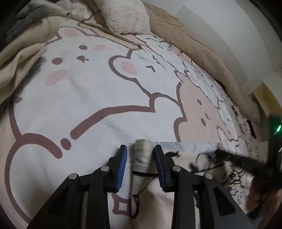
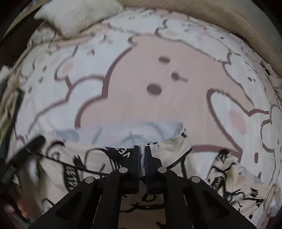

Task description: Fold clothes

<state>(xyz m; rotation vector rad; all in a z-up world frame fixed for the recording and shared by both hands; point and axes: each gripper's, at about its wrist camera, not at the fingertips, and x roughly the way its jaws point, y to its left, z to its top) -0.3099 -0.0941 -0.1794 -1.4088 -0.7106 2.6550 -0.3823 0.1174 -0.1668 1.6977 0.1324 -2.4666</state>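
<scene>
Folding looks midway: the left gripper point(image 1: 140, 151) stands part open, its fingers point(image 1: 123, 155) astride a rolled cream edge of the printed garment point(image 1: 142, 155) without pressing it. The right gripper point(image 2: 142, 149) is closed tip to tip over the same garment's folded edge point(image 2: 158, 141); whether cloth is pinched I cannot tell. Next, I judge, both need a firm hold on that edge before drawing it over. Beyond the fingers spreads the bed's cartoon-bear sheet point(image 1: 98, 91), then a fluffy pillow point(image 1: 126, 15), a tan blanket point(image 1: 193, 44) and the wall.

Cartoon-print bed point(image 1: 91, 98), printed garment point(image 2: 91, 169), pillow point(image 1: 126, 15)
</scene>
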